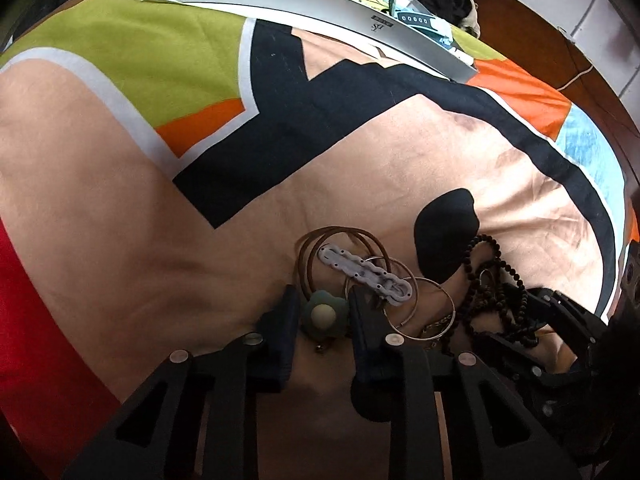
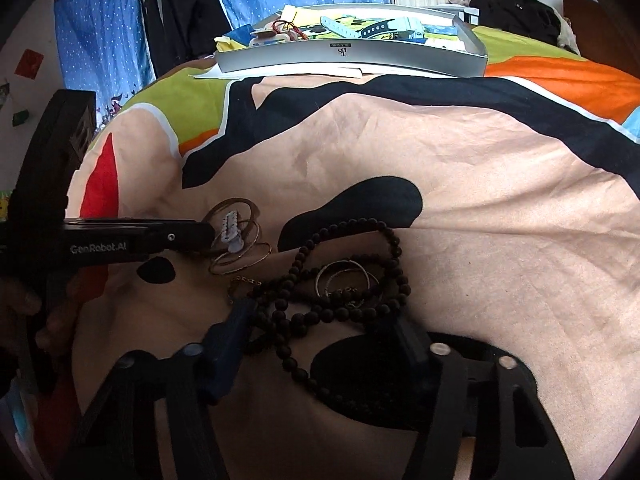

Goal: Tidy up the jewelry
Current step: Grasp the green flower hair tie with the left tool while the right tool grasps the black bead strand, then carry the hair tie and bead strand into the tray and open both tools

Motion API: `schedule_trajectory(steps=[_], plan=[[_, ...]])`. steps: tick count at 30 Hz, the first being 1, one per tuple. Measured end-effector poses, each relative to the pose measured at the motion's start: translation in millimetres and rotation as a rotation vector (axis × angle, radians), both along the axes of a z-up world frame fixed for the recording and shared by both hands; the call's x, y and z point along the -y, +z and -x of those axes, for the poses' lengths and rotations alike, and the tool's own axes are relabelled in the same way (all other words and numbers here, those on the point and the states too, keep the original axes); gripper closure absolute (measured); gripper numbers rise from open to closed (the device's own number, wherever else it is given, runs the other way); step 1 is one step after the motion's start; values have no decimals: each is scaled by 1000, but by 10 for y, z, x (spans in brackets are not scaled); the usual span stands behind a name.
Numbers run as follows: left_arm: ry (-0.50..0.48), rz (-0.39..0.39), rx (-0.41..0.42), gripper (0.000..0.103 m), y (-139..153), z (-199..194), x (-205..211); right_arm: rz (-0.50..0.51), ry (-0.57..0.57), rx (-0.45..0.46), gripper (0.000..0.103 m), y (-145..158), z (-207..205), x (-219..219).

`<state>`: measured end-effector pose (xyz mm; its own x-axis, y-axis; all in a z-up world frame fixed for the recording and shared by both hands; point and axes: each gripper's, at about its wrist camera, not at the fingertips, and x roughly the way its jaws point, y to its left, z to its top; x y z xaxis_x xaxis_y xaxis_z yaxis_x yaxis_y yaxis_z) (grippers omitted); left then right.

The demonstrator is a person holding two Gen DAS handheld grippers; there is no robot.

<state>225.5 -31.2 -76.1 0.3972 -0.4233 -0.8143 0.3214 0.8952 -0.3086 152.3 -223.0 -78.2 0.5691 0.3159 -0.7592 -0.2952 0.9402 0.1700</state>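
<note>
Jewelry lies in a heap on a patterned bedspread (image 1: 120,200). In the left wrist view my left gripper (image 1: 322,296) is shut on a green flower hair tie (image 1: 324,314) with a cream centre, one finger pressing each side. Just beyond it are brown hair ties (image 1: 336,238), a lavender hair clip (image 1: 364,274), thin metal bangles (image 1: 424,308) and a gold chain (image 1: 436,326). In the right wrist view my right gripper (image 2: 320,322) stands wide open, straddling the near loops of a black bead necklace (image 2: 348,280) that encircles silver rings (image 2: 340,276). The left gripper (image 2: 204,232) shows side-on by the clip (image 2: 230,226).
A silver tray (image 2: 352,58) holding watch straps and cords sits at the far side of the bed. Black clothing (image 2: 516,12) and a wooden headboard (image 1: 520,20) lie behind it. A hand (image 2: 24,304) holds the left gripper's handle. Bedspread stretches between heap and tray.
</note>
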Motion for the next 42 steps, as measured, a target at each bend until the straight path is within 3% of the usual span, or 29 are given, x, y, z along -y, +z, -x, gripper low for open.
schedule_trajectory(steps=[2,4,8,29,34,42], plan=[[14,0,6,83,21,47,-9,-6,-2,5,59,7,14,8],[28,0,18,83,51,112,-18,-22,-1,13,76,24,42,27],[54,8,41,83,162,306,-41,-43,3,39,88,81,111,48],[139,89,70,83,546,1164,-258,-114,22,130,92,394,504,69],[158,91,91,83,658,1158,-315,-119,57,159,92,509,498,26],[141,92,179,83,964,840,-231,-123,110,236,92,872,303,17]])
